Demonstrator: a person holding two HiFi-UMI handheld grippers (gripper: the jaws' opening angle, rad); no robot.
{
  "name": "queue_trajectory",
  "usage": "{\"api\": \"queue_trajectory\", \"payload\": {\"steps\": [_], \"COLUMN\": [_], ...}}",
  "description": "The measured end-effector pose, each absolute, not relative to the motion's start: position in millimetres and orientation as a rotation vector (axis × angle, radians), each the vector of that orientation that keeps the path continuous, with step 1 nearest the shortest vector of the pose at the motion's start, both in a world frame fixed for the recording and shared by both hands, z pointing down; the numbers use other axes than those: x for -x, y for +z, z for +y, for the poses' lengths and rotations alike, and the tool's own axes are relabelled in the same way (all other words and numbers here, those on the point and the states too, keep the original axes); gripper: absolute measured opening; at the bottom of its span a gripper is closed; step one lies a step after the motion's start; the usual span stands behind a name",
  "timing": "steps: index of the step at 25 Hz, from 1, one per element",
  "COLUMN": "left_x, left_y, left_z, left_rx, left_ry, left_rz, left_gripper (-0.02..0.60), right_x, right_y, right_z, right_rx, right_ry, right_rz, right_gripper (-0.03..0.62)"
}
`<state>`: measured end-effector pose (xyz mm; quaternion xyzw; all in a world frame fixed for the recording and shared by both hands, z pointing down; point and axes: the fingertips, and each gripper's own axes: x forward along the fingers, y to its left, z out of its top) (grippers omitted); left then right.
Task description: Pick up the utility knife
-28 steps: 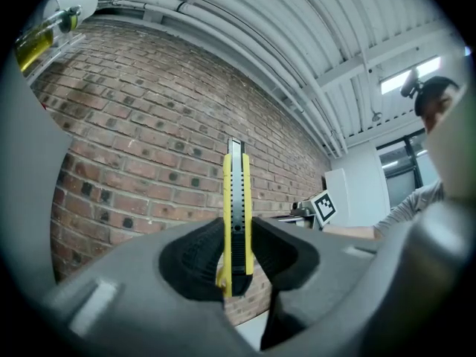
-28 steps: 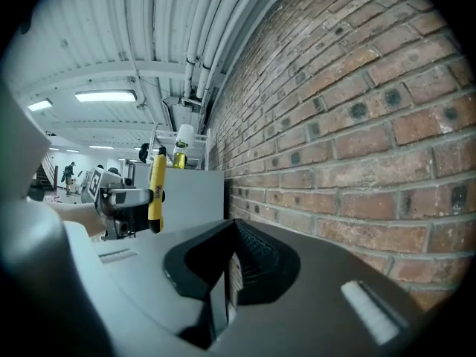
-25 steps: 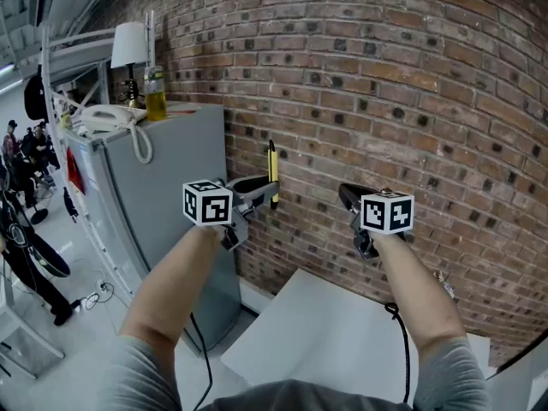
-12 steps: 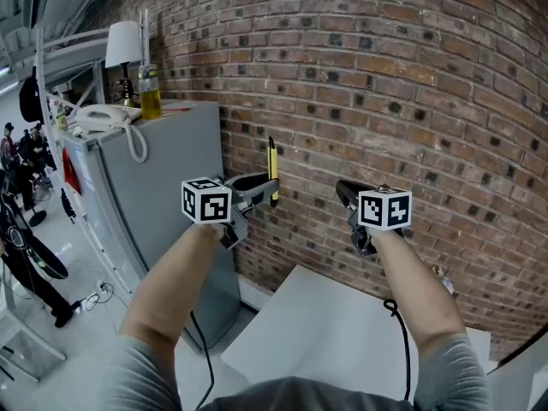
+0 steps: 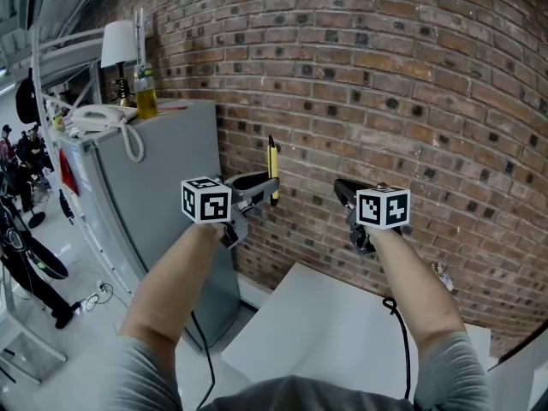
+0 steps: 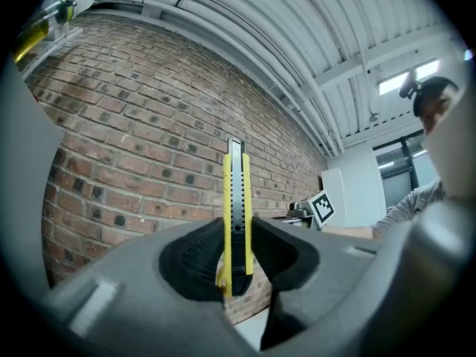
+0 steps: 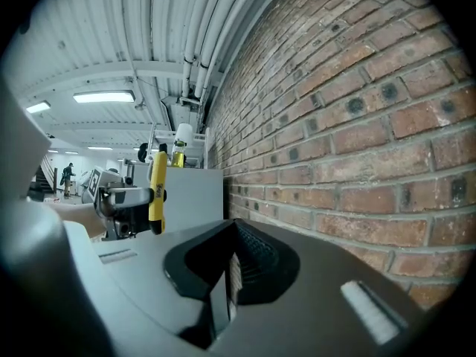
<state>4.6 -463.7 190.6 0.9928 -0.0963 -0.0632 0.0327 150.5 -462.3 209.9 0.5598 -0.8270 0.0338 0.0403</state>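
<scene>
Your left gripper [image 5: 267,193] pinches the yellow utility knife [image 5: 272,165] low on its body. The knife stands upright just left of the head view's centre, in front of the brick wall [image 5: 411,92]. In the left gripper view it rises up the middle, both pads pressed to its sides. Your right gripper [image 5: 341,188], right of centre and apart from the knife, has its jaws pressed together on nothing.

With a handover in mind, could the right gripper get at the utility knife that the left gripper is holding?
Probably yes: the utility knife stands upright in the left gripper, and only open air lies between it and the right gripper, though its jaws are together.
</scene>
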Motion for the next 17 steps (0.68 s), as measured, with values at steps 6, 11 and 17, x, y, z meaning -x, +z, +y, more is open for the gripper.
{"api": "queue_trajectory", "payload": {"steps": [6,11,17], "left_x": [-6.4,-7.5,-6.9], "left_y": [190.5,190.0,188.3], "left_z": [-463.1,-462.6,-462.8], "left_rx": [-3.057,-3.059,-3.063], "left_ry": [-0.191,-0.192,-0.194], "left_rz": [-0.297,-0.290,-0.285], "left_gripper": [0.118,0.118,0.118], "right_x": [-150.2,-149.6,-148.3], "right_y": [208.7,211.1,210.9], "right_z": [-461.5,-462.0,-463.3], "right_rx": [-1.709,-1.708,-1.714], "right_ry": [0.101,0.108,0.102], "right_rz": [-2.533,-2.535,-2.516], "right_gripper": [0.008,0.008,0.008]}}
